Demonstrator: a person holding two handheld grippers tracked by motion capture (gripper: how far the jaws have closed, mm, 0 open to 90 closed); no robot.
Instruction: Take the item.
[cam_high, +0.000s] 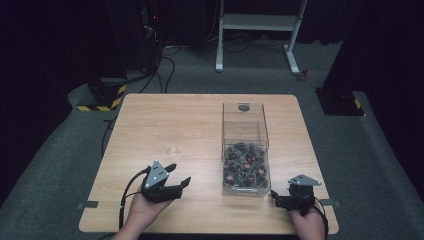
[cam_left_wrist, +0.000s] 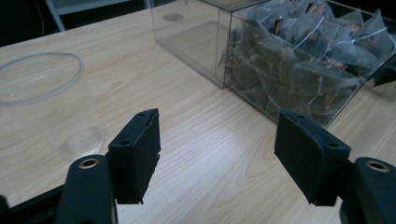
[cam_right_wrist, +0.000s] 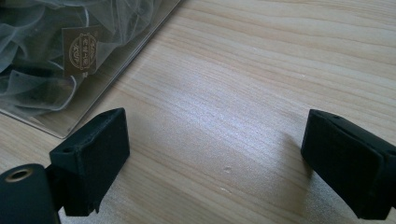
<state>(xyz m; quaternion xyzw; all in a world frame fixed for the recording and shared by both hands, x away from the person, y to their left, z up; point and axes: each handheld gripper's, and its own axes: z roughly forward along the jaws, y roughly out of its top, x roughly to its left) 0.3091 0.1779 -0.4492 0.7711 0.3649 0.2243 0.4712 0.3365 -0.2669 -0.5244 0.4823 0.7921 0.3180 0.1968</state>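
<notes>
Under both your grippers lies the wooden table (cam_high: 165, 125), the biggest thing you have in front of you. Your hands come in at its near edge, one at each corner.

Next in size is the clear box (cam_high: 245, 147). It stands between your two tools, closer to your right one. It has two parts. The far part has nothing in it. The near part is full of tea bags (cam_high: 246, 167), grey and see-through, with little brown paper tags on strings. In the left gripper view, the box sits ahead of your jaws and off to the right. In the right gripper view, its near corner is just past your left jaw, and one brown tag (cam_right_wrist: 82, 50) presses against the clear wall.

Your left gripper (cam_high: 179, 176) is held just above the table, pointing toward the box. Its jaws are wide apart, with bare wood between them and nothing in them.

Your right gripper (cam_high: 274, 196) is low over the table, right beside the box's near corner. Its jaws are spread wide too, and they hold nothing.

Smallest is a clear plastic cup (cam_left_wrist: 44, 107). It stands upright, ahead of your left gripper and a bit to the left of its jaws. It is hard to see against the wood.
</notes>
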